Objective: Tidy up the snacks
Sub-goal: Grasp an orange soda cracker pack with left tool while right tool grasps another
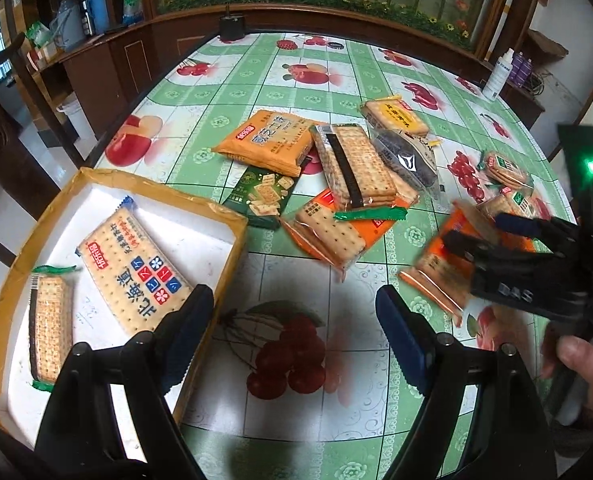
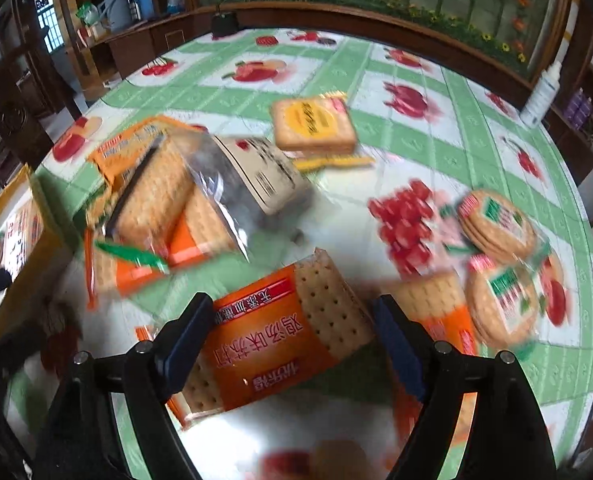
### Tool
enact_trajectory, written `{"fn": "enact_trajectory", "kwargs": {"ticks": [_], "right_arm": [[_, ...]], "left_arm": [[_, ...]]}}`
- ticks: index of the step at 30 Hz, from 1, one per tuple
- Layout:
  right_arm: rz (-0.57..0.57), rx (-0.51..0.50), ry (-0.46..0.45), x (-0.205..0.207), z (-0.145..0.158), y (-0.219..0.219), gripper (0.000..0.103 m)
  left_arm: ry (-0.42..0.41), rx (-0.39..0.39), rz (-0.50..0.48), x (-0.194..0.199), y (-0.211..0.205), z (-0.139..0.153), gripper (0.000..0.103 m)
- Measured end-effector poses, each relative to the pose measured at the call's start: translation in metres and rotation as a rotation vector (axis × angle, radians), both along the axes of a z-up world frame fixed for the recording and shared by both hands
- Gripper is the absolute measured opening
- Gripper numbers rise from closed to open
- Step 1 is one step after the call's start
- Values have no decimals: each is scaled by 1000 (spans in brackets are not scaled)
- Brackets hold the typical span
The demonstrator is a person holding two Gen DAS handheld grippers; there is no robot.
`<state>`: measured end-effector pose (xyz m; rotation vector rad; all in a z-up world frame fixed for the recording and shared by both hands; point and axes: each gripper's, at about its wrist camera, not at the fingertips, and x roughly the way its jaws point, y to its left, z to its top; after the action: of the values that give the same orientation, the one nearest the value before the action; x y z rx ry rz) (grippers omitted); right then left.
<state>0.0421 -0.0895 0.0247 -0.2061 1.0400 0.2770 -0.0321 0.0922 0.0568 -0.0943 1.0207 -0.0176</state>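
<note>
The right wrist picture is smeared, so the words on most snack packs cannot be read. The orange cracker pack [image 2: 272,340] sits between the right tongs [image 2: 292,340], but touching or apart cannot be told. The box [image 1: 232,240] is cut off at the picture's left edge.

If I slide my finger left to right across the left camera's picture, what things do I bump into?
Box with two cracker packs → dark green cracker pack → black-striped cracker pack → right gripper reaching at an orange cracker pack.
</note>
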Motion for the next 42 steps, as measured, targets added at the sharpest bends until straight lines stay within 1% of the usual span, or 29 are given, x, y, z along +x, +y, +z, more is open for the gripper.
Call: {"fn": "enact_trajectory", "kwargs": {"ticks": [1,3,6,9,10,12,14,18,20,23,26,31,32,33,35,39,42], "right_arm": [[2,-8,1,-4,2,-3,82],[14,21,-11,-13,9,-14,82],[-41,91,-49,-24,24,-44,82],[-97,118,-71,-34,32,-72,82],[-111,132,-73,-38,33,-83,83],[-143,152,-68,-42,33,-100,83],[-173,169,-62,-46,31,-114,83],[-199,196,-43,-48,25,-129,83],[-206,186,-34,-47,21,-131,83],[-213,190,-25,-47,18,-136,83],[-225,199,-22,-47,17,-140,83],[-228,226,-40,-46,17,-142,83],[-225,233,-40,-45,17,-141,83],[-221,235,-39,-44,17,-140,83],[-208,221,-36,-41,14,-134,83],[-179,178,-33,-32,8,-121,83],[-153,143,-16,-24,1,-112,83]], "left_arm": [[1,-9,-7,0,-1,1,84],[2,-35,-31,-3,-4,4,84],[-20,-24,-63,-4,-15,10,84],[-48,-32,-173,-2,-37,16,85],[-55,-30,-236,-1,-49,17,86],[-59,10,-350,3,-74,14,87],[-48,40,-440,9,-94,8,87],[-18,86,-527,20,-125,-5,87],[-17,101,-544,26,-133,-8,87],[-1,93,-584,35,-145,-15,87],[27,108,-590,44,-152,-25,87],[39,105,-580,53,-157,-36,87],[43,100,-576,54,-156,-37,81],[50,96,-570,56,-156,-39,73],[53,109,-550,59,-155,-42,66],[58,81,-519,61,-148,-40,63],[61,77,-461,60,-140,-41,63]]}}
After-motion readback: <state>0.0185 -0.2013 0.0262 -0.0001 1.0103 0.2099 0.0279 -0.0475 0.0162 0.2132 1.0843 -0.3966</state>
